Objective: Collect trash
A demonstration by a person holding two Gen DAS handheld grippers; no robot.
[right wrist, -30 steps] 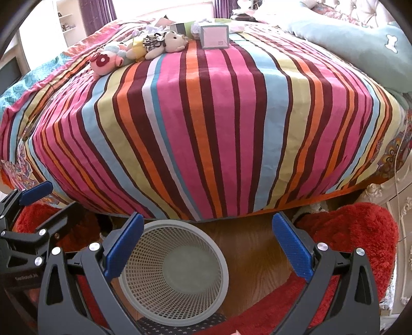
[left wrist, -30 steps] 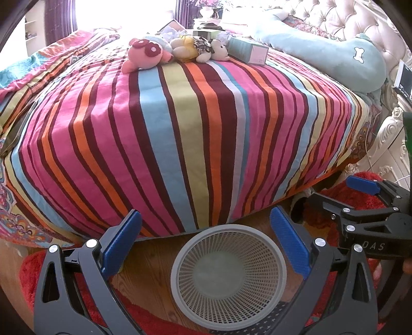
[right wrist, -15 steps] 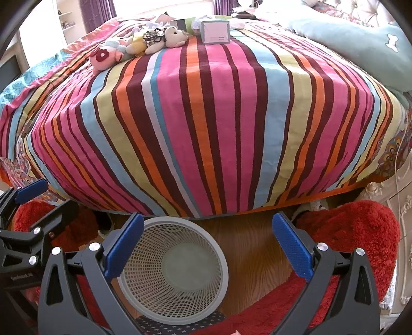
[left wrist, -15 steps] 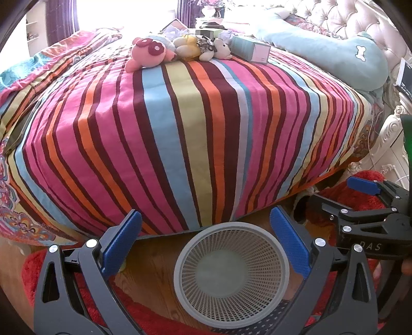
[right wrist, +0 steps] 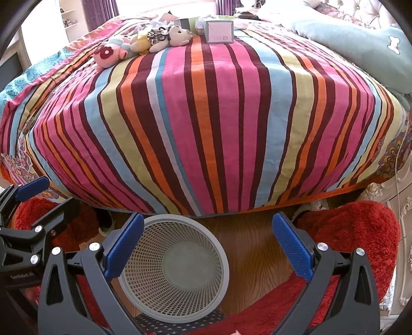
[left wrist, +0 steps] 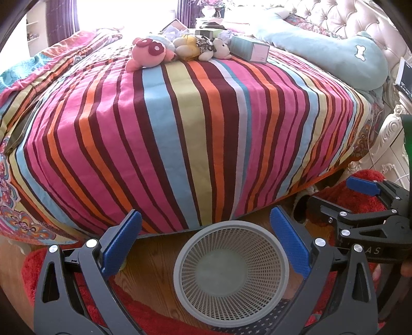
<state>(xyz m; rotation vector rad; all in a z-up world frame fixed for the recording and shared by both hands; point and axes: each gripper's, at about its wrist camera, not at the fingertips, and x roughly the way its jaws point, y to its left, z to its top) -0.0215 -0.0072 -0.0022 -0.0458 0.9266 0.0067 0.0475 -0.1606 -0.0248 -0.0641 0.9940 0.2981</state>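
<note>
Both claws stand wide apart and grip nothing: the left gripper (left wrist: pixel 206 242), with flat blue rubbery pads on black plastic arms, frames the wastebasket (left wrist: pixel 231 273), a round grey plastic mesh bin with a smooth solid rim, seen from above at 6 o'clock and empty inside; its right pad overlaps the bin's rim in the view, though contact cannot be told. The right gripper (right wrist: pixel 206 242) is spread just as far, its left pad over the same wastebasket (right wrist: pixel 173 266) at 7 o'clock. The bin stands on a wood-grain floor (right wrist: pixel 253 247) between shaggy red rugs (right wrist: pixel 355 232), touching the hem of a striped bedspread (left wrist: pixel 195 134) of woven cloth in pink, maroon, orange and blue. At 12 o'clock on the bed lie a pink plush toy (left wrist: pixel 149 52), more soft toys (left wrist: pixel 203 46) and a pale green box (left wrist: pixel 248 47); crumpled white paper (right wrist: pixel 157 22) lies behind them. A long teal pillow (left wrist: pixel 347 51) rests at 2 o'clock against a tufted headboard (left wrist: pixel 342 18)
</note>
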